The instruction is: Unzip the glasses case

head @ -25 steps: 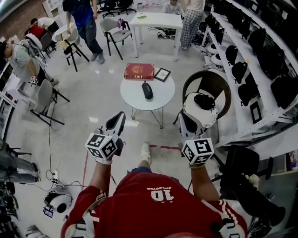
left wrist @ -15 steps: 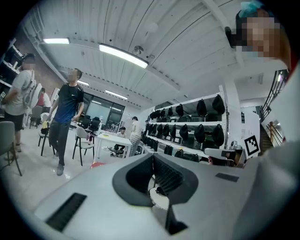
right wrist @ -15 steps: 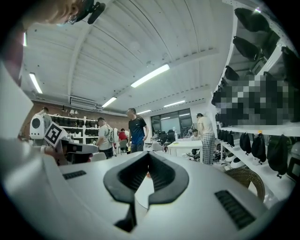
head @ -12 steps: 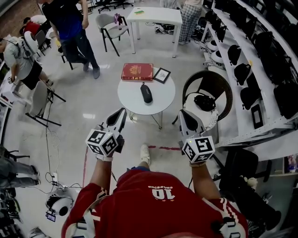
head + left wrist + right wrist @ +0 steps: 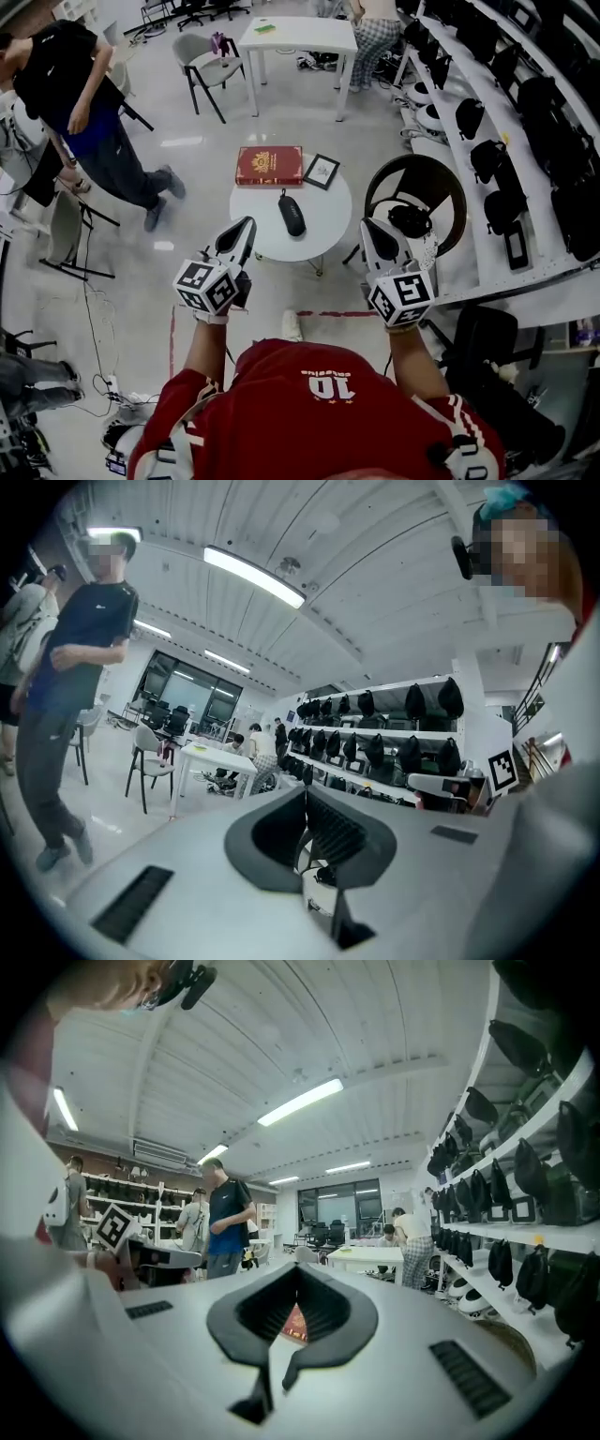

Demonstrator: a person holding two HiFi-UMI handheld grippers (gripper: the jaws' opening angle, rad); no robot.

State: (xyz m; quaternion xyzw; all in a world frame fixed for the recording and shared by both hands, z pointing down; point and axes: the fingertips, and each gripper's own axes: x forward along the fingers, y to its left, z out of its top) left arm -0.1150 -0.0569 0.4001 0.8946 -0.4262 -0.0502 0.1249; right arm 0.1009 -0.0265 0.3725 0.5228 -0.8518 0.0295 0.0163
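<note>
Red book [image 5: 270, 166] & framed pic [image 5: 322, 172] are lying just beside each other at far edge of round white table [image 5: 328, 225], w/ person in dark top [image 5: 80, 103] striding at left & black gear sitting on shelves [image 5: 502, 141] at right.

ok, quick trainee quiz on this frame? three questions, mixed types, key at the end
1. Multiple choice: which thing on the round table lies nearest the person in the head view?
A. red book
B. framed picture
C. glasses case
2. True or false: the left gripper is shut on the glasses case.
3. Fill in: the right gripper has its jaws ___, with nothing held.

Key:
1. C
2. False. It is shut on nothing and is held short of the table.
3. together
</note>
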